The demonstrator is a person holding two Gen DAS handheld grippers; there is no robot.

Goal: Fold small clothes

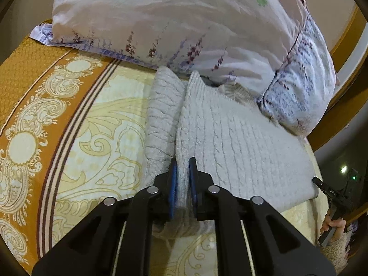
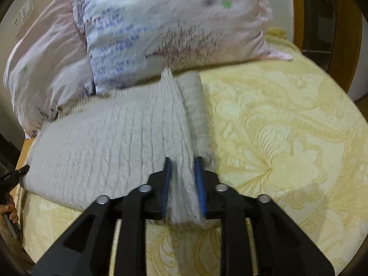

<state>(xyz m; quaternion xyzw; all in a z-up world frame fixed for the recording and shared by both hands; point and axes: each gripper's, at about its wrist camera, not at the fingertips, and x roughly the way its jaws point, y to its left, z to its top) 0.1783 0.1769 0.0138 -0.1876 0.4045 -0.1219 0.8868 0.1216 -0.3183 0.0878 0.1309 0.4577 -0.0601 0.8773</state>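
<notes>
The left gripper (image 1: 183, 161) has its blue-padded fingers (image 1: 173, 179) pinched tight on a raised fold of the white cable-knit sweater (image 1: 241, 147), at that garment's left side. The right gripper (image 2: 183, 161) stands wider: a thick ridge of the same knit fills the gap between its blue pads (image 2: 199, 184), and both pads appear to touch the fabric, though blur makes the firmness of the grip hard to judge. The sweater lies spread flat on the pale yellow bedspread with a scrolled floral pattern (image 2: 287, 138), with a sleeve or side panel (image 1: 162, 115) lying alongside the body. Its far edge tucks against two white pillows printed with purple lavender sprigs (image 1: 161, 18), which sit at the head of the bed. In the left view, an orange border with cream medallions (image 1: 30, 126) runs along the bedspread's left edge. At that view's right edge, a person's hand (image 1: 333, 226) in a fuzzy beige sleeve grips the other tool's handle.
</notes>
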